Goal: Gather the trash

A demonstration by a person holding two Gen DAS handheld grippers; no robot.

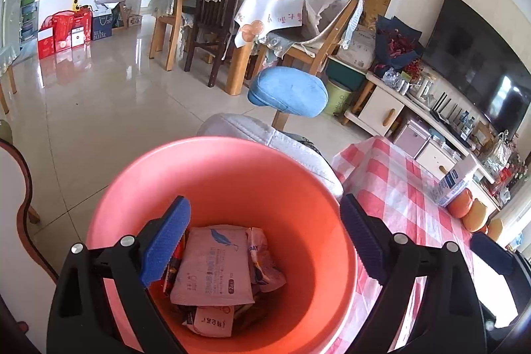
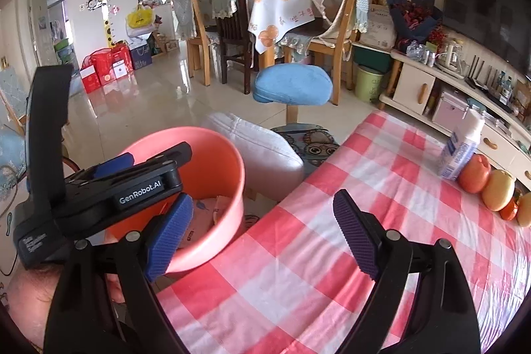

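A pink bin [image 1: 232,181] stands beside the table's left edge and holds several wrappers, with a white packet [image 1: 212,267] on top. My left gripper [image 1: 265,241] hangs open and empty right above the bin's mouth. The bin [image 2: 219,168] also shows in the right wrist view, partly hidden by the left gripper's body. My right gripper [image 2: 262,231] is open and empty over the red-and-white checked tablecloth [image 2: 298,254], just right of the bin.
A white-and-blue bottle [image 2: 459,148] and a row of fruit [image 2: 497,189] stand at the table's far right edge. A white cushion [image 2: 255,148] and a blue stool [image 2: 293,85] stand beyond the bin. Dining chairs, a TV cabinet and shiny tiled floor lie further back.
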